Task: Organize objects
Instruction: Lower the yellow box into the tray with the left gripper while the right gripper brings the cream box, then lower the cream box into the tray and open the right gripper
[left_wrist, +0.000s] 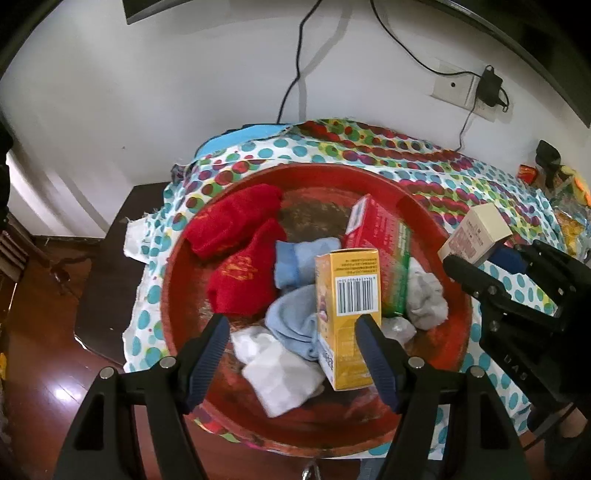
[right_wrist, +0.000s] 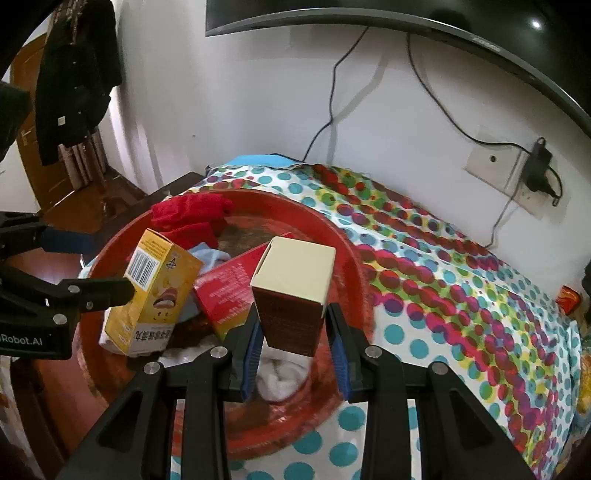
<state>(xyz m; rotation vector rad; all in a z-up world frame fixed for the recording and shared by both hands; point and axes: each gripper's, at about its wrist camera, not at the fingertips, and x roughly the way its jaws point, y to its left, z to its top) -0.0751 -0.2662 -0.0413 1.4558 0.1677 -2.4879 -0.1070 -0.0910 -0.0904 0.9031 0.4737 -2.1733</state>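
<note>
A round red basin (left_wrist: 436, 221) sits on a dotted cloth and holds red socks (left_wrist: 236, 221), blue socks (left_wrist: 295, 258), white socks (left_wrist: 280, 373), a grey sock (left_wrist: 424, 291) and a red box (left_wrist: 380, 236). A yellow box (left_wrist: 347, 295) leans upright among them. My left gripper (left_wrist: 293, 343) is open around it; the box rests by the right finger while the left finger (left_wrist: 212, 343) stands well apart. My right gripper (right_wrist: 293, 321) is shut on a beige and brown box (right_wrist: 295, 280) above the basin's near right rim (right_wrist: 354, 258); the same box (left_wrist: 476, 232) appears at the right of the left wrist view.
The dotted cloth (right_wrist: 443, 295) covers a table against a white wall. A wall socket with a black adapter (right_wrist: 535, 166) and hanging cables lie behind. A dark side table (left_wrist: 107, 266) and wood floor are on the left. Snack packets (left_wrist: 569, 206) lie at the far right.
</note>
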